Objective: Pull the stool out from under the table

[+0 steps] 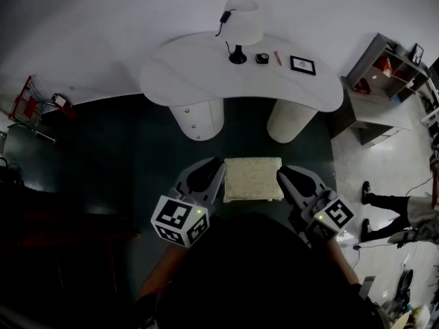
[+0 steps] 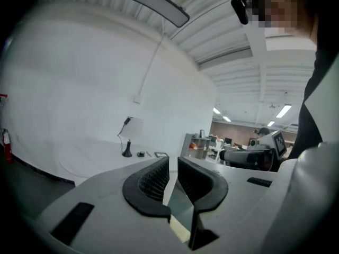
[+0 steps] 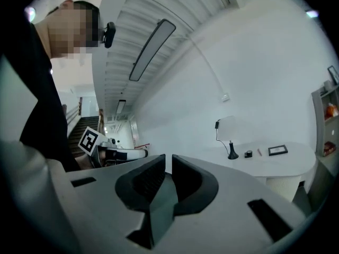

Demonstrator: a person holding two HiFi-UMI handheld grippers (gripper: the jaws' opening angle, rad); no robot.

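Note:
The stool (image 1: pixel 252 179), with its cream rectangular cushion, stands on the dark floor in front of the white curved table (image 1: pixel 192 70), clear of the table's edge and its two round legs. My left gripper (image 1: pixel 209 175) lies along the stool's left side and my right gripper (image 1: pixel 288 178) along its right side, both close to the cushion. In the left gripper view the jaws of the left gripper (image 2: pixel 173 173) stand nearly together with nothing between them. The right gripper (image 3: pixel 168 173) looks the same in its own view, a thin slit and nothing held.
On the table stand a lamp (image 1: pixel 241 22), a small dark object (image 1: pixel 262 58) and a picture frame (image 1: pixel 302 64). A grey shelf unit (image 1: pixel 384 74) is at the right, a person's legs (image 1: pixel 387 203) near it, and a red cart (image 1: pixel 27 105) at the left.

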